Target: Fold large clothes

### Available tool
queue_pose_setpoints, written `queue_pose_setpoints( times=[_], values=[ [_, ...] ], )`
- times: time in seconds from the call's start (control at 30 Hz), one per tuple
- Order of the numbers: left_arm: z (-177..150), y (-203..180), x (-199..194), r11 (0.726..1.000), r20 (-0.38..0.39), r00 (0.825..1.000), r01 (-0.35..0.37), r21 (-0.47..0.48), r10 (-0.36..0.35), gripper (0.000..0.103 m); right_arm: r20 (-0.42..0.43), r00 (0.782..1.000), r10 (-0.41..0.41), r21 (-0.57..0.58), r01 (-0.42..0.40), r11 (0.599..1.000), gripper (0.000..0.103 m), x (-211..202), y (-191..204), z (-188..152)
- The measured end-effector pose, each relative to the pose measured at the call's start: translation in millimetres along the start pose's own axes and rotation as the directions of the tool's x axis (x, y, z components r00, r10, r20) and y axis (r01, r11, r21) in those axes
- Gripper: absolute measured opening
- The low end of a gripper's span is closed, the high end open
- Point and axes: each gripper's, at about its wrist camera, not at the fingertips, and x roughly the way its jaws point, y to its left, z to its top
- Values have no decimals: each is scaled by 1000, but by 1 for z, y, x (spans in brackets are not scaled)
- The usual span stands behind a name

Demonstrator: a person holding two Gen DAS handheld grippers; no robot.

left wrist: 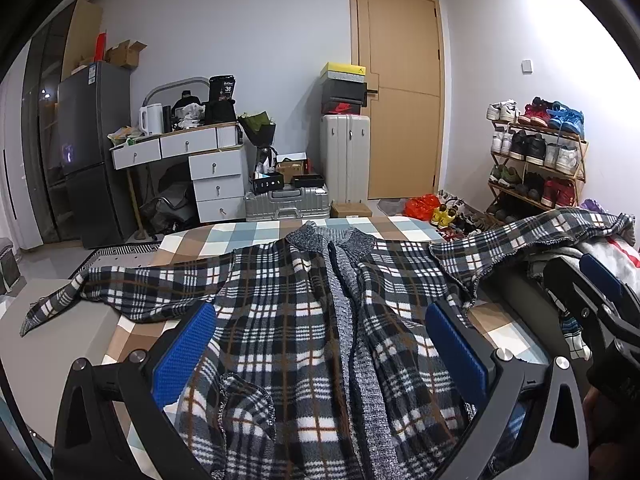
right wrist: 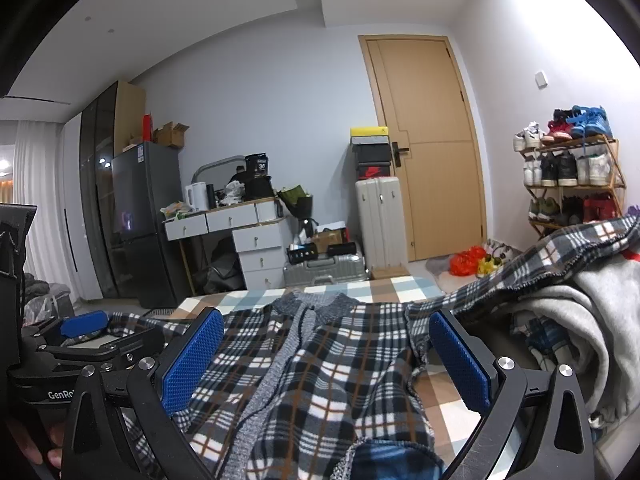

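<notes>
Blue ribbed pads (left wrist: 182, 356) line the fingers of the left gripper (left wrist: 320, 354), which are spread wide with nothing between them but air; below them lies the jacket (left wrist: 280, 320). The right gripper (right wrist: 326, 360) is the same: pads (right wrist: 192, 364) far apart, gripping nothing, poised over the jacket's right half. Both tools sit side by side near the hem, looking up the front placket toward the knitted grey collar (left wrist: 332, 240).

The plaid jacket lies front-up and spread on a checked sheet (left wrist: 240, 232). Its left sleeve (left wrist: 100, 292) stretches out flat toward the bed's edge. Its right sleeve (right wrist: 540, 264) runs up onto a heap of grey clothes (right wrist: 592, 320) beside it, so that side is not lying level. Near the hem, the cloth is rumpled and partly turned over.

By my reading, the folding has barely begun: the garment is laid out, but no sleeve is brought in, and the body is not doubled. What is left seems to be everything proper, meaning both sleeves across the chest, then the hem up toward the collar.

Beyond the bed stand a desk (left wrist: 192, 148), suitcases, a door (left wrist: 400, 92) and a shoe rack (left wrist: 536, 152).
</notes>
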Motion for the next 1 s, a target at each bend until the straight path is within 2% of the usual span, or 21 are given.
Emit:
queue_pose_setpoints(
  times=[0.2,0.3,0.43,0.57,0.6,0.7,0.8,0.83,0.93,1.0],
  values=[
    [-1,0,0,1000,-4,1000,3,2,-3,102,-12,1000,5,14,-5,1000,103,1,-2,1],
    [-3,-1,1,1000,-10,1000,5,7,-5,102,-46,998,41,126,-35,991,103,3,-18,3],
    [-6,-5,4,1000,-20,1000,10,18,-10,102,-60,998,-11,245,25,969,103,4,-57,12],
    [-8,-12,10,999,-47,998,34,32,-32,102,-68,993,-100,253,114,961,103,-1,-107,36],
    [-9,-14,11,998,-54,998,41,37,-38,102,-93,988,-120,246,139,959,103,-1,-116,43],
    [-10,-21,13,997,-68,996,55,54,-51,102,-172,967,-190,262,231,937,103,-4,-165,66],
    [-12,-29,16,995,-87,994,70,71,-63,102,-277,918,-285,260,357,897,103,-10,-219,88],
    [-12,-30,17,994,-93,993,74,74,-67,102,-280,912,-300,283,377,882,103,-13,-239,91],
    [-13,-35,20,993,-113,990,89,82,-80,102,-333,869,-366,317,469,825,103,-27,-280,104],
    [-13,-38,21,991,-125,989,96,91,-84,102,-395,842,-367,377,513,771,103,-34,-303,108]
  ],
)
